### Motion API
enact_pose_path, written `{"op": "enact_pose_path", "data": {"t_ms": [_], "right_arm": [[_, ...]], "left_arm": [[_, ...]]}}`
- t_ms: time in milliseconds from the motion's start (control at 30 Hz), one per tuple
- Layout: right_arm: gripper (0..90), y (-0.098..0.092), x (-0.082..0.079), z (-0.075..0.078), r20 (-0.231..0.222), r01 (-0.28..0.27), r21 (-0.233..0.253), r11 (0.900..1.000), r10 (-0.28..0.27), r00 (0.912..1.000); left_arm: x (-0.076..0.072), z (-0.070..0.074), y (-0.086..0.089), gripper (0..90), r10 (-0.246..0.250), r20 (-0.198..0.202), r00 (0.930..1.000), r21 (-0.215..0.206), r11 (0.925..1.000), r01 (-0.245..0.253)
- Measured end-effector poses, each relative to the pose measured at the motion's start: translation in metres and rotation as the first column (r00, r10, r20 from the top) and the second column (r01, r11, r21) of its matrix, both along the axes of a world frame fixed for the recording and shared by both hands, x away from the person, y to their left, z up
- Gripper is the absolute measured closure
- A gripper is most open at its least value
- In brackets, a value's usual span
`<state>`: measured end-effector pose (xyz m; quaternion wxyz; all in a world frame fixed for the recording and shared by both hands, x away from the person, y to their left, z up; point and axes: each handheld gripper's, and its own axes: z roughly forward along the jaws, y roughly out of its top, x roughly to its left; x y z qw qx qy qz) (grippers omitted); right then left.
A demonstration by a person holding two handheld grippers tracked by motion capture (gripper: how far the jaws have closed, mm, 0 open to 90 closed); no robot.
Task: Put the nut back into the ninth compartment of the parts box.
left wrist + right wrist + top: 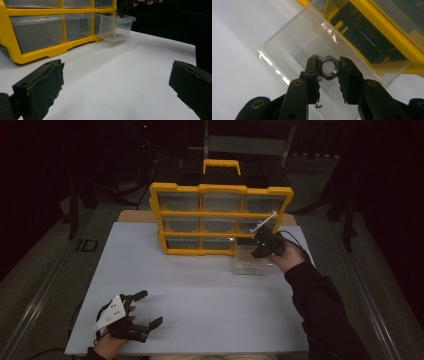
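The right gripper pinches a hex nut by two opposite flats, its bore facing the camera, so the flat sides give the jaws a square seat and the nut cannot roll out. It hangs over the mouth of a clear drawer that is pulled out of the yellow organizer at its bottom right slot and rests partly on the white table. With the drawer drawn forward, its open top is free for reaching in from above, which the closed drawers would not allow. In the high view the right gripper sits just over that drawer, the hand behind it.

The left gripper rests near the table's front left corner, well apart from the organizer, jaws spread wide and holding nothing; it seems parked out of the way while one hand does the work.

From the left gripper view two small metal pieces lie on the drawer floor, but they are too small to tell whether both are nuts. Whether the held nut is being lifted out or dropped in cannot be told. The other drawers look frosted, their contents unreadable. A small dark speck near the right jaws' base is unclear.
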<state>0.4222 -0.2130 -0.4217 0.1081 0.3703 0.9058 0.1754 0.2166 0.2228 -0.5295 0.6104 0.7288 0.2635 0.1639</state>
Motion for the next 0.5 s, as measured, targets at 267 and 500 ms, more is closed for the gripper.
{"op": "enact_pose_path", "data": {"t_ms": [267,500], "right_arm": [[70.2,0.003,0.010,-0.020,-0.048,0.038,-0.025,0.999,-0.039,0.9981],[70.2,0.008,0.016,-0.033,-0.084,0.049,-0.055,0.997,-0.054,0.9950]], "left_arm": [[0.000,0.000,0.000,0.0,-0.001,0.000,1.0000,0.000,1.0000,0.001],[0.000,0.000,0.000,0.0,-0.001,0.000,1.0000,0.000,1.0000,0.001]]}}
